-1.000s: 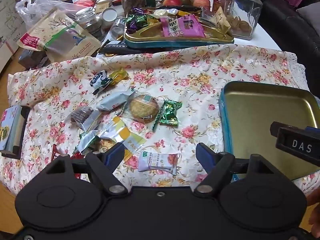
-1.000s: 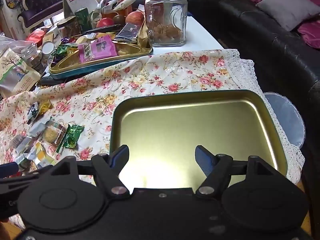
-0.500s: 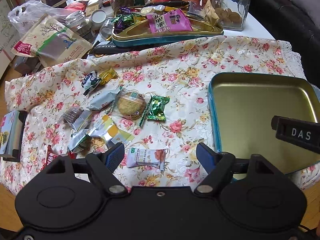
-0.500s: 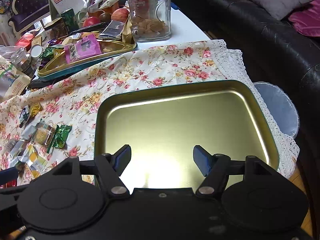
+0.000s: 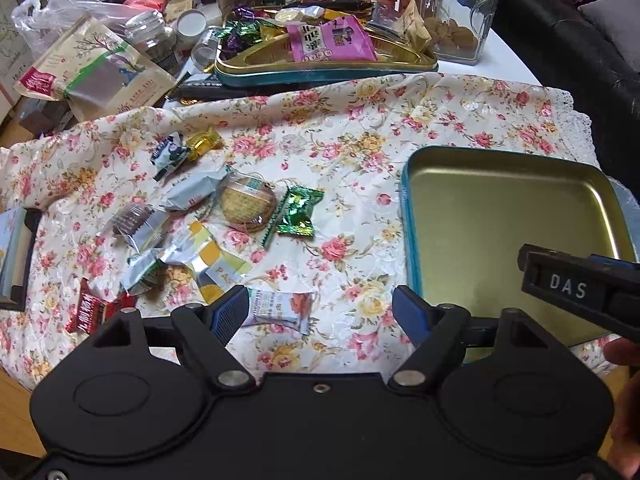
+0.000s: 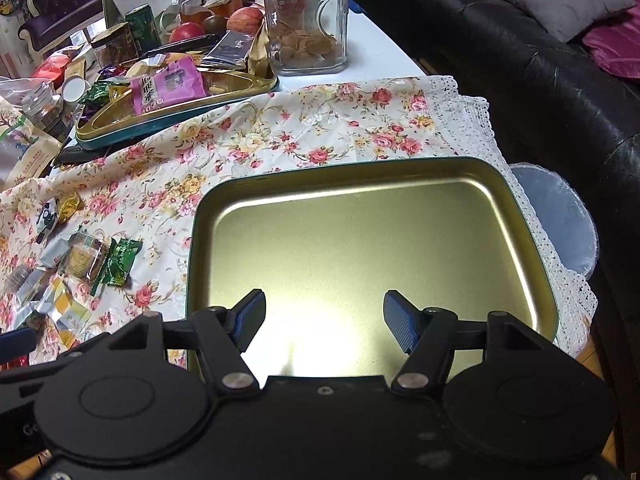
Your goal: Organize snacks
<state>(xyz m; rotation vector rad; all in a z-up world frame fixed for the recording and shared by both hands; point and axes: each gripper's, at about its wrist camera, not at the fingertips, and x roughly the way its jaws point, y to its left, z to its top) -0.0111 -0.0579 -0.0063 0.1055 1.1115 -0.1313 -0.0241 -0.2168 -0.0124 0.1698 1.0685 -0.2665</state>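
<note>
Several wrapped snacks lie loose on the floral cloth (image 5: 320, 136): a round cracker pack (image 5: 246, 202), a green candy (image 5: 300, 212), a silver packet (image 5: 192, 192) and a small white packet (image 5: 278, 306). My left gripper (image 5: 320, 312) hangs open over the cloth, the white packet just inside its left finger, not pinched. An empty gold tin tray (image 6: 372, 240) with a teal rim (image 5: 406, 216) lies to the right. My right gripper (image 6: 324, 320) hovers over the tray's near part; its jaws are closing with nothing between them.
At the back stand a gold tin (image 5: 324, 64) full of snacks with a pink packet (image 5: 330, 40), a glass jar (image 6: 306, 20), apples, small jars and a paper pouch (image 5: 96, 68). A black sofa (image 6: 540, 80) borders the right; a bin (image 6: 560, 216) sits below the table's edge.
Both views shifted only slightly. The right gripper's fingers have drawn a little closer together. The left gripper stays open above the white packet.
</note>
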